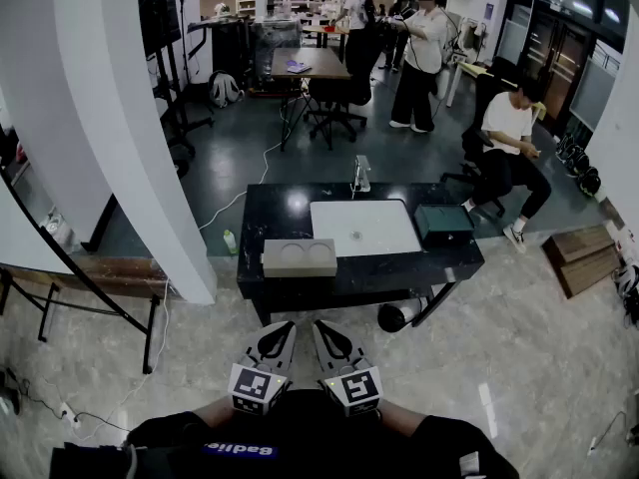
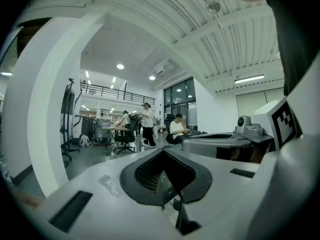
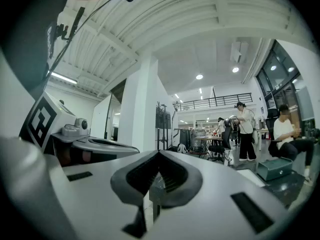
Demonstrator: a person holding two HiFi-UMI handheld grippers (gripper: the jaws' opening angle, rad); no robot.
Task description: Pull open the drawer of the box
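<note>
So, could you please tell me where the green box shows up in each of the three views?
Head view: the green box sits at the right end of the black table.
Left gripper view: not in it.
Right gripper view: low, near the right edge.
Shared landmark: the seated person in a white shirt.

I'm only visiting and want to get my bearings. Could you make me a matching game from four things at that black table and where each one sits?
Things:
1. green box
2. white mat
3. grey block with two round hollows
4. small bottle

Places:
A. on the floor, left of the table
B. table's right end
C. table's front left edge
D. middle of the table

Pairs: 1-B, 2-D, 3-C, 4-A.
</note>
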